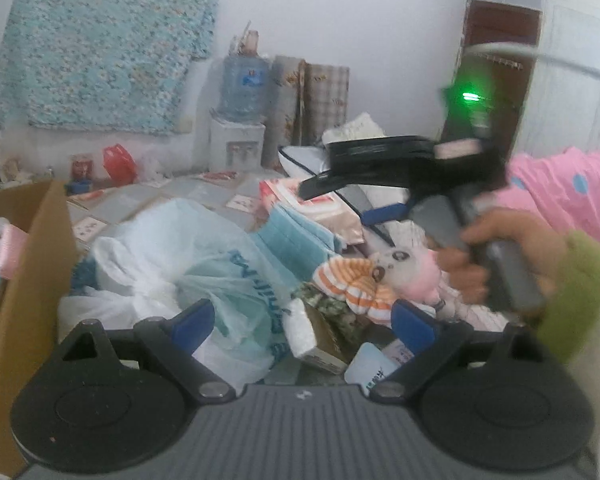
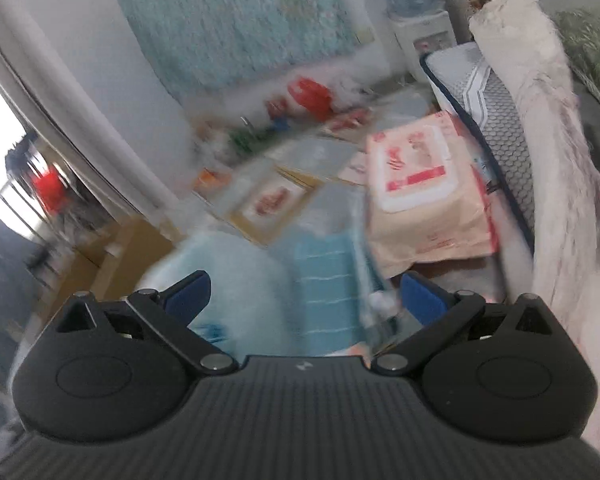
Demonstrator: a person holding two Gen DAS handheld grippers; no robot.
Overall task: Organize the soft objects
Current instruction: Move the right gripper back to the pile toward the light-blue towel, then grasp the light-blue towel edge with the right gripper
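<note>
Left wrist fisheye view is showing the left hand-held gripper (image 1: 304,322) hanging with its blue-tipped jaws spread wide and nothing between them, above a heap of soft things lying on the tiled floor (image 1: 140,196). Directly below it a crumpled white-and-pale-blue plastic bag (image 1: 188,264) is sitting, and just to the right a small white-and-pink plush toy with orange-striped parts (image 1: 380,276) is lying among folded blue cloths (image 1: 300,232) and a beige pack of wet wipes with a red-and-white label (image 1: 320,208). An open brown cardboard box (image 1: 32,264) is standing at the left edge, already holding what looks like a pink-and-white soft item, though blur is hiding what it is.

The right hand-held gripper (image 2: 306,300) is also standing spread and empty in its own view, pointing over the blue cloths towards the wipes pack; a person's hand (image 1: 496,260) in a pink sleeve is gripping its handle.

Judging by this, the sorting is barely started: most of the pile is waiting outside the box, and neither gripper is carrying anything.
</note>
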